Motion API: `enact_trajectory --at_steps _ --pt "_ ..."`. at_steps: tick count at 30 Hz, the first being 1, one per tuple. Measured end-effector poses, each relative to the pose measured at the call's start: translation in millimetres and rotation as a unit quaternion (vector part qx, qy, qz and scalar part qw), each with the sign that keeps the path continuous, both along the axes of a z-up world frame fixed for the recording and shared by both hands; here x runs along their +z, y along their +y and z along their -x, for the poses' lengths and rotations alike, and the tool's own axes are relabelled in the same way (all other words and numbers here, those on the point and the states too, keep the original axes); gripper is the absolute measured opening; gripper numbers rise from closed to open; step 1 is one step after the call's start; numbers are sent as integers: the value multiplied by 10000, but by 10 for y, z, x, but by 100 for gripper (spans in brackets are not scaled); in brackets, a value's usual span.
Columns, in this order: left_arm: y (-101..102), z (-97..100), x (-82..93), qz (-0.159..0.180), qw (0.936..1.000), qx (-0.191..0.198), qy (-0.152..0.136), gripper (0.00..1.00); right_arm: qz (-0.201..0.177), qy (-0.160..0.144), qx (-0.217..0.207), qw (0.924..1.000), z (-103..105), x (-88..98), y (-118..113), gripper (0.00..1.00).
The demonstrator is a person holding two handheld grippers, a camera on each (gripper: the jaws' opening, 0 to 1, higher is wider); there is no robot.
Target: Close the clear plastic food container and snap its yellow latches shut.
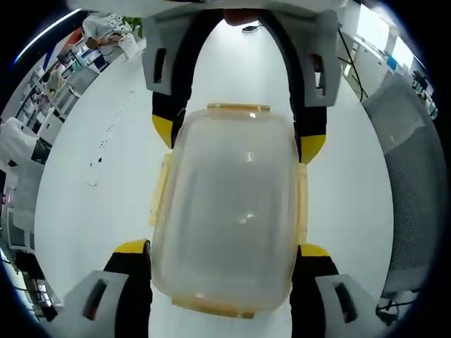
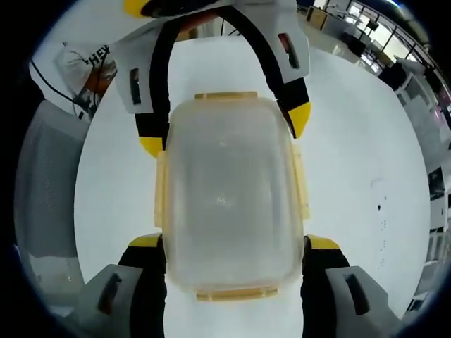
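The left gripper sits with its yellow-tipped jaws spread wide on either side of the clear plastic food container, one jaw against each long side of the box near its closer end; whether the pads actually press the plastic cannot be told, so its grip is uncertain. In the left gripper view the right gripper comes in from the far end, its two jaws flanking the opposite end of the container in the same way. The right gripper view mirrors this: the right gripper straddles the nearer end of the container with jaws wide apart and close to the side walls, contact not clear, while the left gripper brackets the far end. The container lies between the two grippers on a white table, lid on top. Yellow latches run along its edges: one at each short end and one on each long side, lying close to the walls. A grey chair back stands beyond the table edge, to the right of the left gripper.
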State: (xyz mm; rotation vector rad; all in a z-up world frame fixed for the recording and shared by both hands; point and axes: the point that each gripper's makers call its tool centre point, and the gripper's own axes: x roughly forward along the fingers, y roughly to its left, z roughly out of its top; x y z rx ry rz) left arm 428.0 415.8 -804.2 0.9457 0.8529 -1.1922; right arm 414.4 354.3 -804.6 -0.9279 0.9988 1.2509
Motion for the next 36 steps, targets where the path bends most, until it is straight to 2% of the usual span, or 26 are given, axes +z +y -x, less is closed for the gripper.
enact_trajectory --at_steps 9,17,19,23,24,25,26,29,31,33,35,36 --pt "4 9 -8 -116 9999 11 6 79 -98 -31 -10 9999 4 0 -2 77" --pt "5 21 2 -33 10000 -90 28 80 -486 -257 -123 9984 17 1 28 79" --pt "-23 32 27 143 9999 -68 67 81 -694 -324 -247 9968 -6 10 48 80" --pt "-23 18 79 358 9992 -135 -132 84 -985 -446 -470 9930 -26 16 22 87" --pt "-38 -10 110 493 9985 -63 -217 84 -1002 -442 -486 9928 -15 9 -1 90" --pt "-54 -58 168 757 9965 116 -333 85 -931 -598 -505 9926 -36 -9 -65 90" --pt "-30 -56 175 810 9960 162 -334 86 -949 -644 -546 9919 -36 -8 -90 90" --pt "-6 -8 207 1284 9906 386 -279 85 -1488 -650 -1134 9802 -51 40 -63 91" --pt "71 -34 221 1414 9870 532 -542 84 -1772 -714 -1422 9712 -66 75 -77 91" --pt "114 21 252 1683 9812 715 -626 83 -2018 -720 -1723 9615 -50 108 -93 91" --pt "132 91 269 2039 9719 1015 -587 83 -2199 -815 -1990 9515 -53 125 -120 92" --pt "145 124 260 2166 9679 1126 -597 83 -2329 -822 -2190 9439 -45 125 -133 93"
